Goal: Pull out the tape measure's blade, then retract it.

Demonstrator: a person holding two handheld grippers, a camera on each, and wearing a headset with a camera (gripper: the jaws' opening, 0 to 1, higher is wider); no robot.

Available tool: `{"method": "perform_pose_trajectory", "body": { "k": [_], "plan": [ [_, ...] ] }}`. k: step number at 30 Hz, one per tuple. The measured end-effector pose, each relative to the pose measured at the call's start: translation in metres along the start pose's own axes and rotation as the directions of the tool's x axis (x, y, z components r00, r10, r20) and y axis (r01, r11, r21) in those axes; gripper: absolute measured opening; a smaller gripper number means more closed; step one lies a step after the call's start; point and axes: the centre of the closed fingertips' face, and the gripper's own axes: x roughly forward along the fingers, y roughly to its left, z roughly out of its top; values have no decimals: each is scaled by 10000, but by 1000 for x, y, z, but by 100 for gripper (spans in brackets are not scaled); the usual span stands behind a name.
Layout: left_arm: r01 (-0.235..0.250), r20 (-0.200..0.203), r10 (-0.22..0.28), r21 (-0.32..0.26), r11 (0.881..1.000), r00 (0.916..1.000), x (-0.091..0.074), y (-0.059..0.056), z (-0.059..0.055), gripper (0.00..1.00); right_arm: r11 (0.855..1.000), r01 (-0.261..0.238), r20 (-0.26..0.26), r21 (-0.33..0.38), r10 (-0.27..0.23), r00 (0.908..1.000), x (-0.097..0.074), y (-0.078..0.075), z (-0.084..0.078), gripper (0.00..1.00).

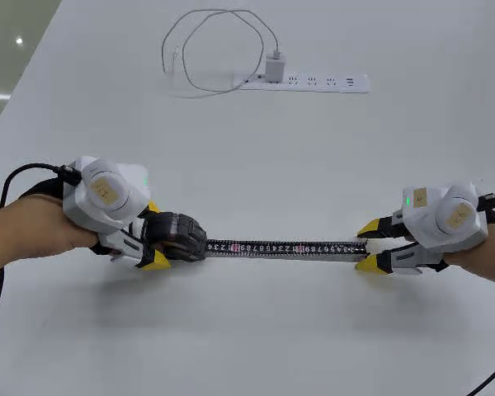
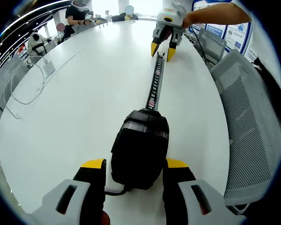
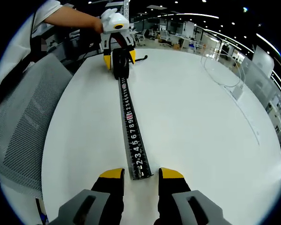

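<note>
While the fingers of our left gripper (image 2: 136,165) are clamped on the tape measure's black case (image 2: 140,140), the blade (image 1: 285,247) lies drawn out along the worktop (image 1: 272,157) to our right gripper (image 3: 141,174), whose fingers stand slightly apart, straddling the tip without visibly pinching it. We judge the unheld blade could snap back and whip into the case. Bare worktop surrounds the blade; a power strip (image 1: 313,82) sits well apart, and a mesh chair (image 3: 23,117) borders the near edge.

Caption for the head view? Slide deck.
Left claw grips the tape measure case; the blade lies extended across the white table, tip inside the open right claw.
</note>
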Motion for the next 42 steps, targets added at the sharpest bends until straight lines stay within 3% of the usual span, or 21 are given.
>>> {"method": "perform_pose_trajectory", "body": {
  "k": [6, 11, 21, 24, 29, 42],
  "plan": [
    [12, 22, -12, -33, 10000, 10000, -1, -1, 0, 45, 9998, 38, 103, 197, -40, 9999, 0, 0, 1, 26],
    [-37, 528, 69, -589, 9983, 9986, -7, 1, 5, 46, 9892, 15, 1036, 1464, -169, 9945, -3, 0, 12, 30],
    [-142, 1061, 250, -1017, 9947, 9940, -14, 4, 7, 49, 9868, 127, 1226, 1617, -329, 9919, -4, 0, 16, 32],
    [-255, 1060, 358, -967, 9950, 9937, -17, 3, 6, 49, 9864, 415, 1310, 1593, -628, 9894, -7, 0, 19, 33],
    [-549, 1486, 773, -1495, 9872, 9859, -25, 3, 7, 53, 9821, 784, 1390, 1710, -1028, 9849, -10, 2, 19, 36],
    [-1192, 2134, 1623, -2013, 9723, 9634, -40, -4, 7, 57, 9682, 1354, 1687, 2106, -1724, 9705, -16, 8, 28, 48]
  ]
}}
